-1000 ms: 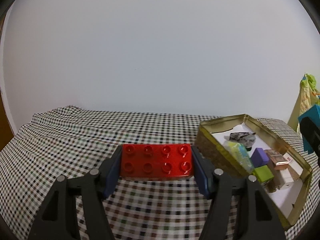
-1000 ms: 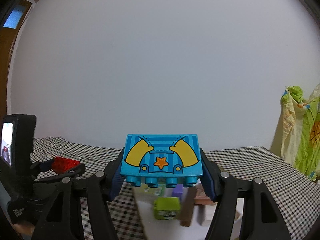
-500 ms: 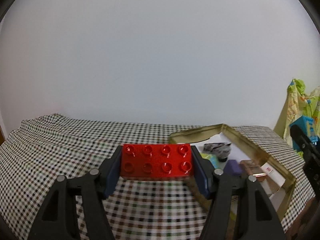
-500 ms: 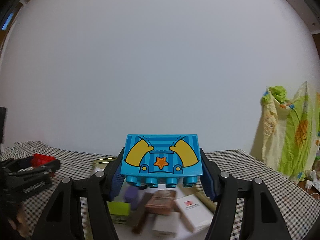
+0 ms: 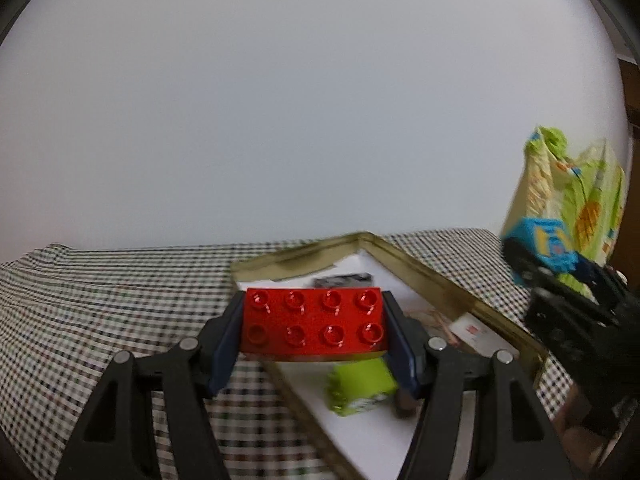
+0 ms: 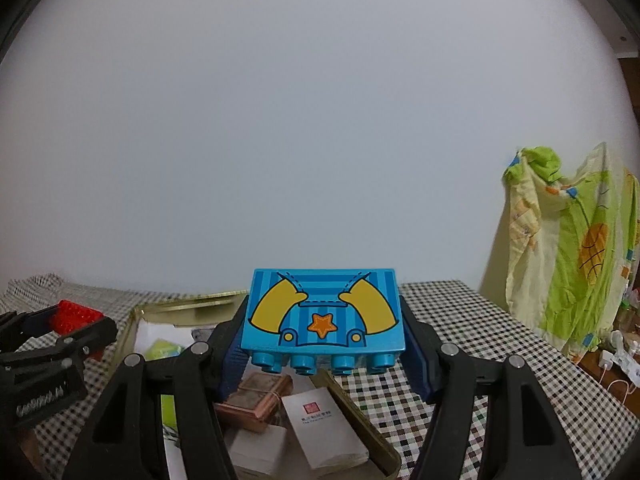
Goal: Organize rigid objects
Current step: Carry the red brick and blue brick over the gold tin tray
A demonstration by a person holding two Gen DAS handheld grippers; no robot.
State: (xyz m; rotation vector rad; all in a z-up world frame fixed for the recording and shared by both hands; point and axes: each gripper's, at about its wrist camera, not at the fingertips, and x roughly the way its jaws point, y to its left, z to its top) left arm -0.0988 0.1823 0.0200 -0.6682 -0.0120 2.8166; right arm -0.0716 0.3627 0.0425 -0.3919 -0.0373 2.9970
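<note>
My left gripper (image 5: 314, 326) is shut on a red studded brick (image 5: 314, 324) and holds it in the air over the near left part of a gold tin tray (image 5: 448, 280). My right gripper (image 6: 322, 312) is shut on a blue brick with yellow arms and an orange star (image 6: 322, 308), studs down, above the tray's right side (image 6: 360, 420). The right gripper with the blue brick (image 5: 548, 244) shows at the right of the left wrist view. The left gripper with the red brick (image 6: 74, 314) shows at the left of the right wrist view.
The tray lies on a black-and-white checked cloth (image 5: 100, 300) and holds a lime green cube (image 5: 360, 388), a copper box (image 6: 252, 398), a white box (image 6: 320, 416) and a dark packet (image 5: 344, 280). A green and yellow cloth (image 6: 572, 248) hangs at the right. A plain wall stands behind.
Both grippers have swung right and over the tray, each keeping its brick. The tray has shifted from the right toward the middle of the left wrist view.
</note>
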